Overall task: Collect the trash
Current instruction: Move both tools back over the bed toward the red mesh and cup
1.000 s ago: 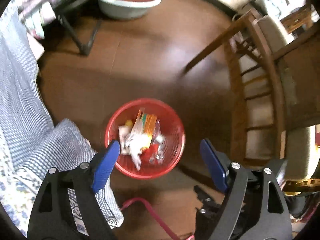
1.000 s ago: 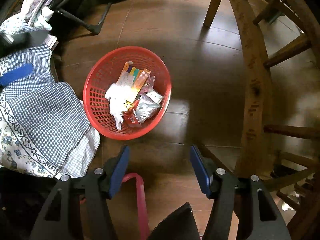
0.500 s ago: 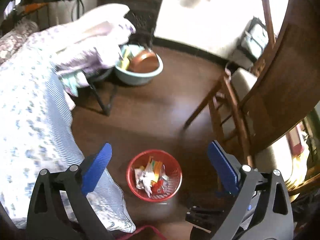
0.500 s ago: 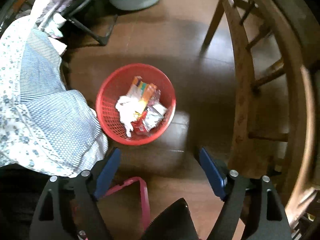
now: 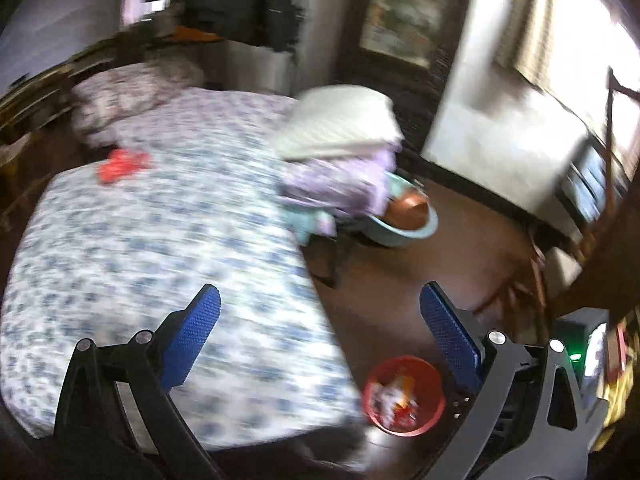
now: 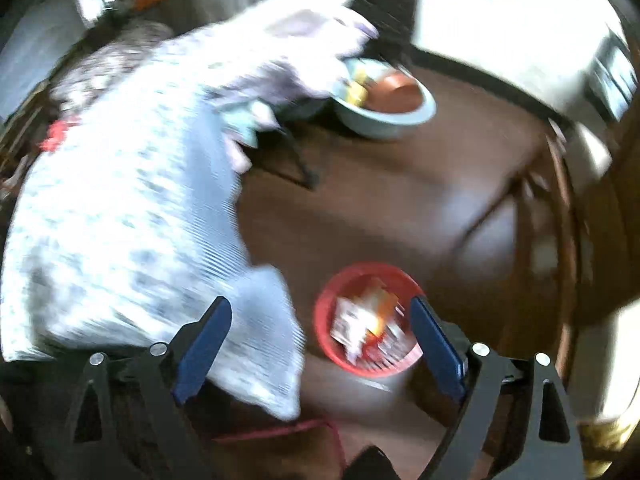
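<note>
A red mesh basket [image 5: 403, 395] holding several wrappers and crumpled paper stands on the dark wood floor beside the bed; it also shows in the right wrist view [image 6: 368, 319]. A red crumpled item [image 5: 120, 164] lies on the blue-and-white bedspread far up the bed, and shows faintly in the right wrist view [image 6: 56, 136]. My left gripper [image 5: 320, 312] is open and empty, raised high over the bed's corner. My right gripper [image 6: 320, 324] is open and empty, above the floor near the basket. Both views are blurred.
The bed [image 5: 152, 264] fills the left. A folded pile of bedding [image 5: 340, 148] sits on a folding stand. A pale blue basin [image 5: 408, 220] with a brown bowl is on the floor. A wooden chair [image 6: 560, 208] stands at the right.
Both grippers have risen and tilted up away from the basket, which now looks smaller and lower. The left view now takes in the bed top and the red item on it.
</note>
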A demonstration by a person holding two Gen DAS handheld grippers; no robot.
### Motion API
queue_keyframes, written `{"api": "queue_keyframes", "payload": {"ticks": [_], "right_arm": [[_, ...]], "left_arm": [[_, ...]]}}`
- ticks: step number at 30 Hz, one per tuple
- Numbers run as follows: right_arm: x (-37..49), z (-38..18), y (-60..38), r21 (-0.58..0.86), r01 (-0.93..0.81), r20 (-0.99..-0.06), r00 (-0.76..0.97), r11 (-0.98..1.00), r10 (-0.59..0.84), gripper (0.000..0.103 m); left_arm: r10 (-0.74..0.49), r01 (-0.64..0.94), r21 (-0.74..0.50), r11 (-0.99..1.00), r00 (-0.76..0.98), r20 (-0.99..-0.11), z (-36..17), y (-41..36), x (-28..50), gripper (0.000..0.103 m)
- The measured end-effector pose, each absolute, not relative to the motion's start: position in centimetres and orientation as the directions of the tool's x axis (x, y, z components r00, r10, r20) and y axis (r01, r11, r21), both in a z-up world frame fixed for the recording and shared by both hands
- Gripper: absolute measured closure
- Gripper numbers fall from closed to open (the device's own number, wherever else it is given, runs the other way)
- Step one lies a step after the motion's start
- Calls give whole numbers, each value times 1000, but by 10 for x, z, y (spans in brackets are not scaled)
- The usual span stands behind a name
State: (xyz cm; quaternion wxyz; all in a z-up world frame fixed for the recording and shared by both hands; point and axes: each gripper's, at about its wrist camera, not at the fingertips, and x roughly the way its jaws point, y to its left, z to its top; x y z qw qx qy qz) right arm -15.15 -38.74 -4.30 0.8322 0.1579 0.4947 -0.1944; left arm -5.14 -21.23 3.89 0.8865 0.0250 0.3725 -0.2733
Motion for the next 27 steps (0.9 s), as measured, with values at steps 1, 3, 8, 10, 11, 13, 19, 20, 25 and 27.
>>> {"api": "queue_keyframes", "payload": {"ticks": [1, 3, 8, 10, 11, 13, 19, 20, 25, 27], "right_arm": [[-139, -34, -377, 75, 461, -878, 451, 884, -161, 12], [-110, -19, -355, 86, 415, -861, 488, 906, -142, 11], [-29, 9, -300, 113, 310, -829, 553, 944, -82, 9], [8, 14, -281, 138, 294, -823, 566, 946, -56, 9], [21, 14, -274, 147, 294, -822, 567, 945, -48, 9], [54, 17, -256, 176, 295, -818, 575, 939, -28, 9], [85, 13, -218, 186, 258, -761, 648, 948, -27, 9], [85, 10, -214, 165, 250, -757, 652, 954, -40, 9], [85, -8, -210, 115, 232, -785, 618, 966, -55, 9], [85, -11, -211, 118, 229, -791, 610, 966, -48, 9]], "left_arm": [[-449, 471, -163, 867, 595, -667, 43, -195, -41, 7], [-411, 405, -168, 899, 642, -647, 51, -163, -23, 7], [-295, 239, -174, 955, 727, -620, 61, -87, 28, 7], [-239, 184, -153, 971, 757, -607, 64, -64, 44, 7], [-210, 157, -140, 978, 770, -603, 65, -54, 53, 7], [-170, 116, -127, 985, 784, -598, 66, -38, 67, 7], [-115, 33, -145, 989, 785, -608, 56, -4, 104, 7], [-115, 27, -150, 988, 780, -615, 51, -3, 108, 7], [-132, 24, -178, 984, 767, -628, 44, 1, 113, 7], [-124, 24, -169, 985, 780, -614, 47, -2, 109, 7]]}}
